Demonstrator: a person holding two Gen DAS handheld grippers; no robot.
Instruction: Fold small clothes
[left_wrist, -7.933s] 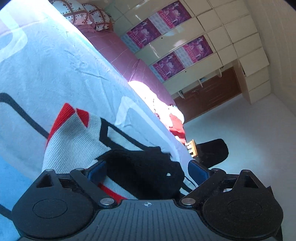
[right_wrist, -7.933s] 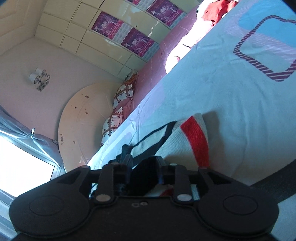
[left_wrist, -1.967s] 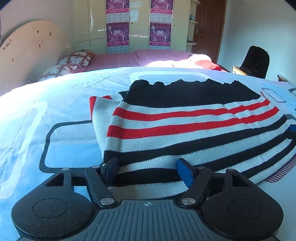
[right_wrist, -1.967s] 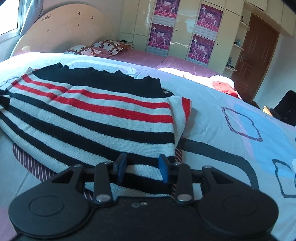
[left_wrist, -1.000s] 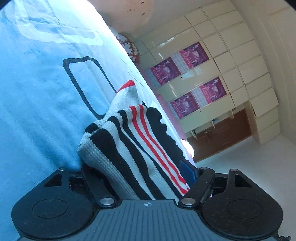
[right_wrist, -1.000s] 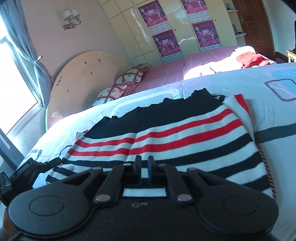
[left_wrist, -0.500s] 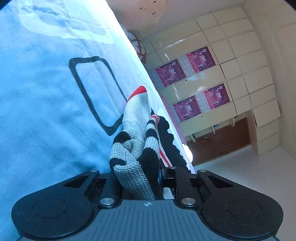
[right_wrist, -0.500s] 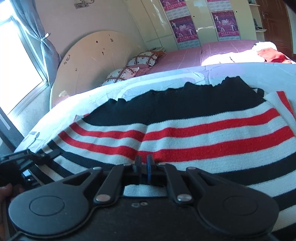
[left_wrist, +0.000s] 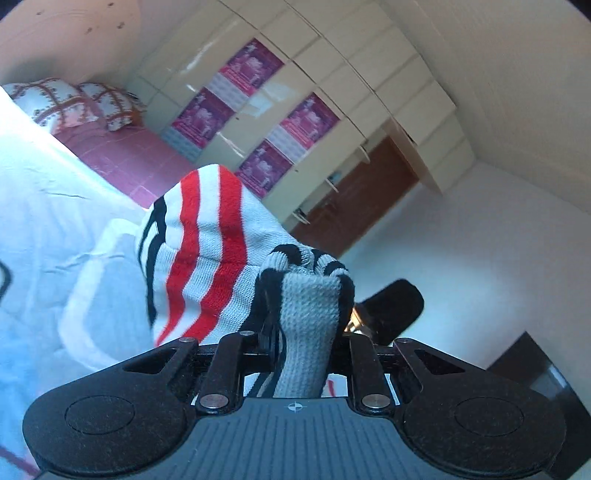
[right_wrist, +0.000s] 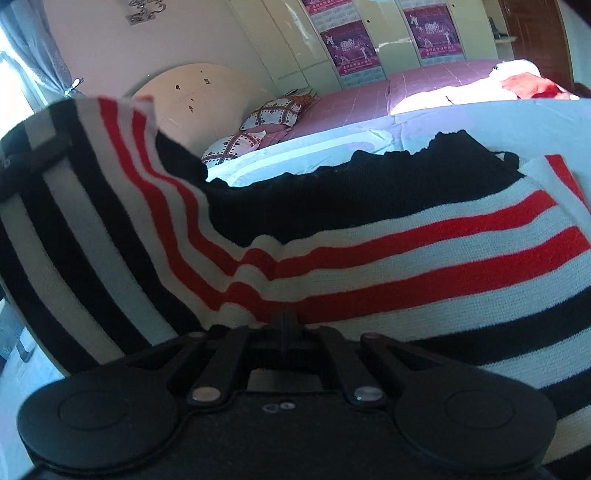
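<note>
A knit sweater with black, white and red stripes (right_wrist: 388, 258) lies on the bed. Its left side is lifted off the sheet and stands up in a fold (right_wrist: 92, 206). My left gripper (left_wrist: 303, 332) is shut on a bunched piece of the sweater's hem (left_wrist: 306, 314), and the striped cloth (left_wrist: 207, 254) hangs from it above the bed. My right gripper (right_wrist: 284, 325) is shut, with its fingertips together and resting on top of the flat part of the sweater near a red stripe. I see nothing between its fingers.
The bed has a light blue patterned sheet (left_wrist: 44, 221). Two patterned pillows (right_wrist: 255, 125) and a round headboard (right_wrist: 192, 92) are at the far end. Red clothes (right_wrist: 528, 85) lie at the far right. A black chair (left_wrist: 395, 306) stands beside the bed, with wardrobes and a brown door (left_wrist: 354, 206) behind it.
My left gripper closed on the sweater's hem, then rose and rolled, lifting that side off the sheet. The right gripper stayed shut and slid a little forward over the sweater.
</note>
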